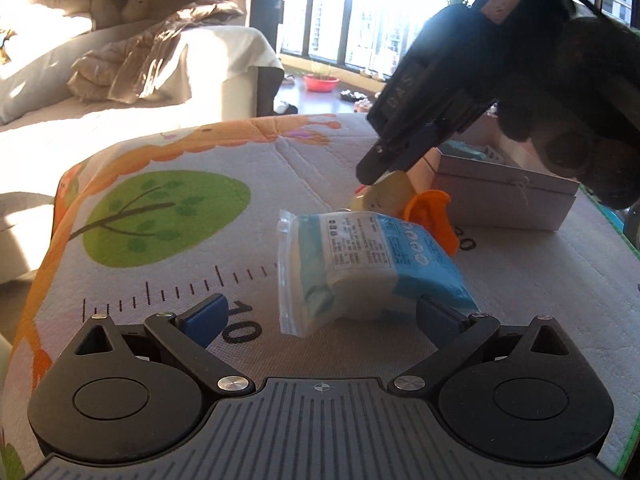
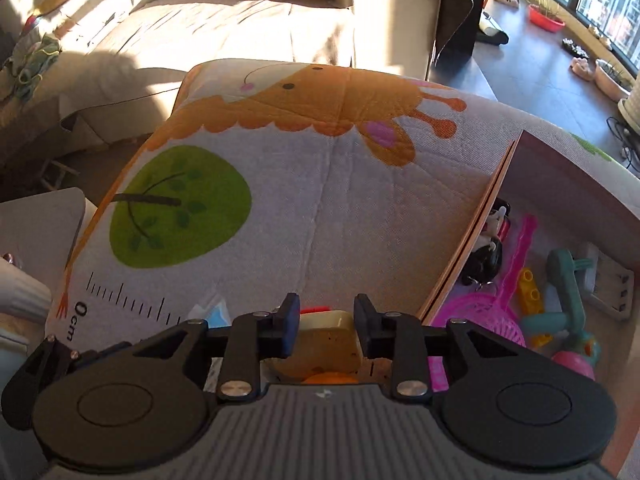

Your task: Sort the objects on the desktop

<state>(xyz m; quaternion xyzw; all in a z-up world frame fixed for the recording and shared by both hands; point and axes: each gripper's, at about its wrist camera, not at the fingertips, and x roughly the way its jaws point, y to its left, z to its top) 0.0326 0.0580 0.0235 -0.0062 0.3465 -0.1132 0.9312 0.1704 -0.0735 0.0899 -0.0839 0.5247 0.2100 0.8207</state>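
Note:
A blue-and-white plastic packet (image 1: 368,264) lies on the printed play mat (image 1: 168,208). My left gripper (image 1: 320,316) is open, its blue pads on either side of the packet's near end, not touching it. Behind the packet sits a cream toy with an orange part (image 1: 400,200). My right gripper (image 1: 384,164) comes down from the upper right over that toy. In the right wrist view the right gripper (image 2: 326,320) has its jaws on both sides of the cream toy (image 2: 324,344), close on it but with small gaps showing.
An open box (image 1: 504,196) stands at the mat's right, holding a pink net (image 2: 488,316), a teal toy (image 2: 568,300), a yellow brick (image 2: 530,284) and a dark figure (image 2: 486,256). A sofa (image 2: 240,20) lies beyond the mat's far edge.

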